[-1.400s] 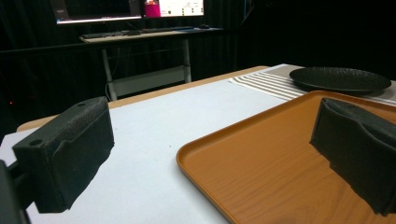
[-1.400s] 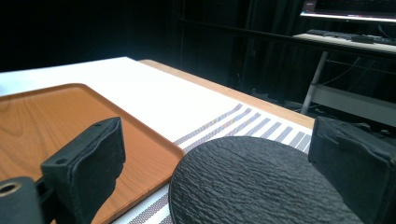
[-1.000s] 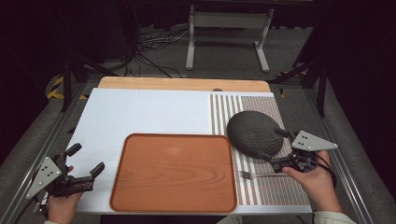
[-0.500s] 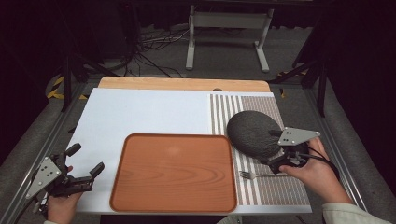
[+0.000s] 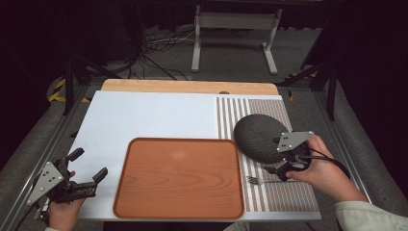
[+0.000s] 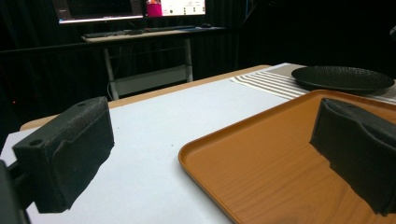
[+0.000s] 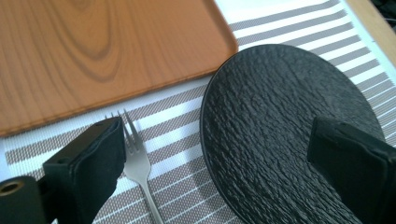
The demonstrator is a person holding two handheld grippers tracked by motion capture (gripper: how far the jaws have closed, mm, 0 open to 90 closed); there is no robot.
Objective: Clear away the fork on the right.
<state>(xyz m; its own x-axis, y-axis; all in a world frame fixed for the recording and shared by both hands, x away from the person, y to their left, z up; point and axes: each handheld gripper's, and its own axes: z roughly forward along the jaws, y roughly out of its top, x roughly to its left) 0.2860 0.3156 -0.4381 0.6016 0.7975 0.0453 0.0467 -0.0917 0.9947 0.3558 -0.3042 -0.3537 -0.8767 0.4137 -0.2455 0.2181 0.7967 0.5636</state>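
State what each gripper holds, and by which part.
Nothing is held. The left gripper is open beside the tray; the right gripper is open between the fork and plate.

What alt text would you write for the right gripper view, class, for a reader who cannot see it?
An open claw hovers over a striped placemat, its black jaws spread either side of a fork and the near edge of a textured black plate. A wooden tray lies beyond them.

Both tongs are black, with thick matte foam-like pads (image 6: 65, 154). Each carries a grey three-cornered plate (image 5: 293, 140) (small screws on it). The right sleeve (image 5: 370, 216) is pale beige.
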